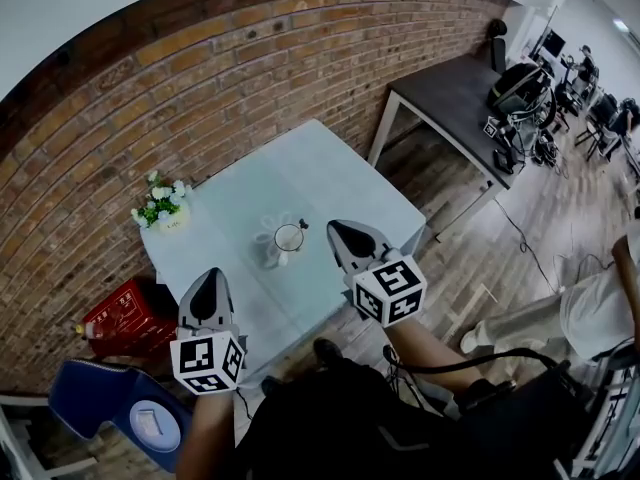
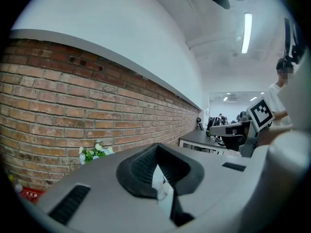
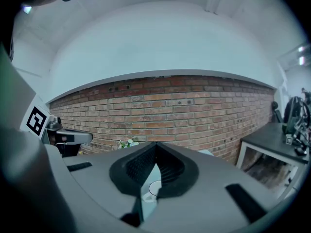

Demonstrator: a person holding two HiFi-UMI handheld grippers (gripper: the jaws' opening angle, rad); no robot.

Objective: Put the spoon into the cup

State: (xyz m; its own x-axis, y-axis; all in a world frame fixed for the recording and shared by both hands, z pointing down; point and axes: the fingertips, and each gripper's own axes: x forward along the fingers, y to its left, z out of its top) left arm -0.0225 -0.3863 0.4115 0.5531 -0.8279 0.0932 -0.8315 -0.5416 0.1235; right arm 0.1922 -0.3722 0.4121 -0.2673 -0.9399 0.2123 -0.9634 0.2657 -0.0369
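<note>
From overhead the cup (image 1: 289, 238) shows whole; between right fingers (image 3: 131, 166), only rim.

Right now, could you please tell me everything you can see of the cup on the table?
The cup looks like clear glass with a thin dark round rim. It stands upright near the middle of the pale table and rests on the tabletop. A small dark piece shows at its rim, too small to identify. In the right gripper view only its round rim shows, in the gap between the jaws.
</note>
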